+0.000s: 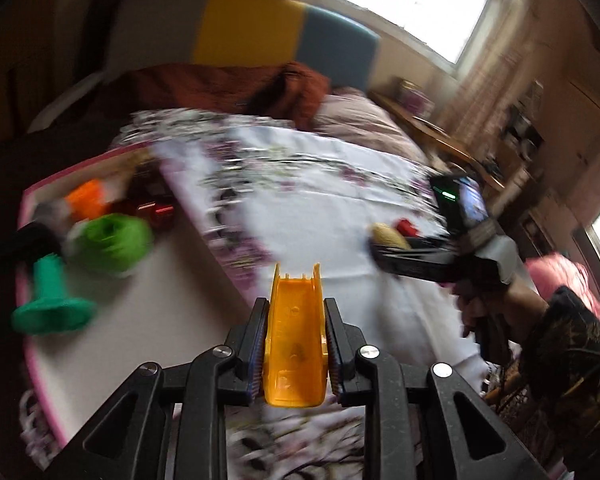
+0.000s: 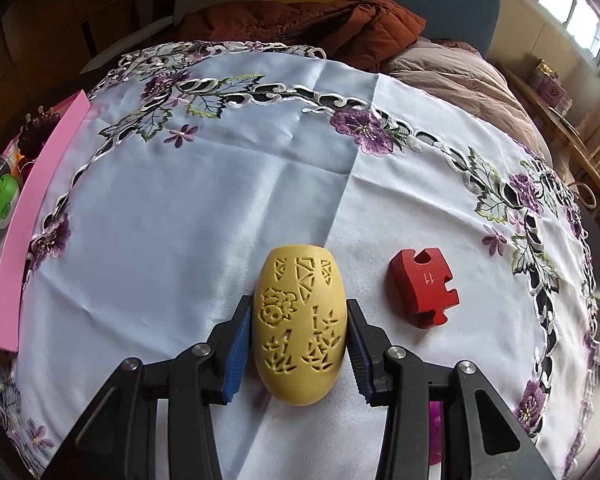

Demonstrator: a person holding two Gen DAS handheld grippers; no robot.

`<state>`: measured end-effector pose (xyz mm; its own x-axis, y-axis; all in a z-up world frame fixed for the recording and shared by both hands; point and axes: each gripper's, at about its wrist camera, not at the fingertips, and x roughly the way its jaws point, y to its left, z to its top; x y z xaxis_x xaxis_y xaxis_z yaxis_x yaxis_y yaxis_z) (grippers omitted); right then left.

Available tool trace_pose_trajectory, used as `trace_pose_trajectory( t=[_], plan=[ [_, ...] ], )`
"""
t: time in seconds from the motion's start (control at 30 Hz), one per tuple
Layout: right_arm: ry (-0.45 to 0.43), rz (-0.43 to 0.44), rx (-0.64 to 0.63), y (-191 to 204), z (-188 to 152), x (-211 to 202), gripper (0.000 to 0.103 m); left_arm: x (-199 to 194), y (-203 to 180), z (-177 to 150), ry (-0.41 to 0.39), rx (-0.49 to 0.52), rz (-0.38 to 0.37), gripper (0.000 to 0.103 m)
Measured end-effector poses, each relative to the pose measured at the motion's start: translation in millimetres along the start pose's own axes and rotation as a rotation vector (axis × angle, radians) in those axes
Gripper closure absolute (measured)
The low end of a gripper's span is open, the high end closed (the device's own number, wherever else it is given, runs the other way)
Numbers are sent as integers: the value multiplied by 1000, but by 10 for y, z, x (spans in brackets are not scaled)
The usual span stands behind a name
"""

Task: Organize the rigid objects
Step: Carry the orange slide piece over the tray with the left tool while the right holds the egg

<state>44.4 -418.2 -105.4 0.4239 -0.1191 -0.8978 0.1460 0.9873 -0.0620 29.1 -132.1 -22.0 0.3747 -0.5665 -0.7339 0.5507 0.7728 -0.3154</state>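
In the left wrist view, lower centre, the left claw (image 1: 296, 344) grips a translucent orange plastic channel piece (image 1: 295, 340) above a pink-edged white tray (image 1: 140, 312). In the right wrist view, lower centre, the right claw (image 2: 300, 344) clamps a carved yellow egg-shaped object (image 2: 300, 328) on the embroidered white cloth (image 2: 180, 220); a red wooden puzzle block (image 2: 422, 288) lies just right of it.

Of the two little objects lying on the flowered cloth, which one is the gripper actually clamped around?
The pale yellow carved egg. The right gripper has a pad pressed on each side of it, while the red puzzle-shaped block lies apart to its right, untouched.
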Motion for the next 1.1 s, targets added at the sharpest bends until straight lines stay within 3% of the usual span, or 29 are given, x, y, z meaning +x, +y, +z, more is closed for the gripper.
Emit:
trace_pose_trajectory(
  t=[0.2,0.4,0.7,1.1],
  plan=[
    [-1,-4,-4,7,-6,-7,59,-211,671,-135,-4,-144,134,78],
    [-1,-9,-7,10,-11,-11,59,-158,1045,-290,32,-251,206,78],
    [1,-12,-9,8,-13,-12,59,-111,1157,-393,34,-227,338,77],
    [0,-20,-15,21,-21,-20,59,-165,1039,-348,-1,-146,407,74]
  ],
)
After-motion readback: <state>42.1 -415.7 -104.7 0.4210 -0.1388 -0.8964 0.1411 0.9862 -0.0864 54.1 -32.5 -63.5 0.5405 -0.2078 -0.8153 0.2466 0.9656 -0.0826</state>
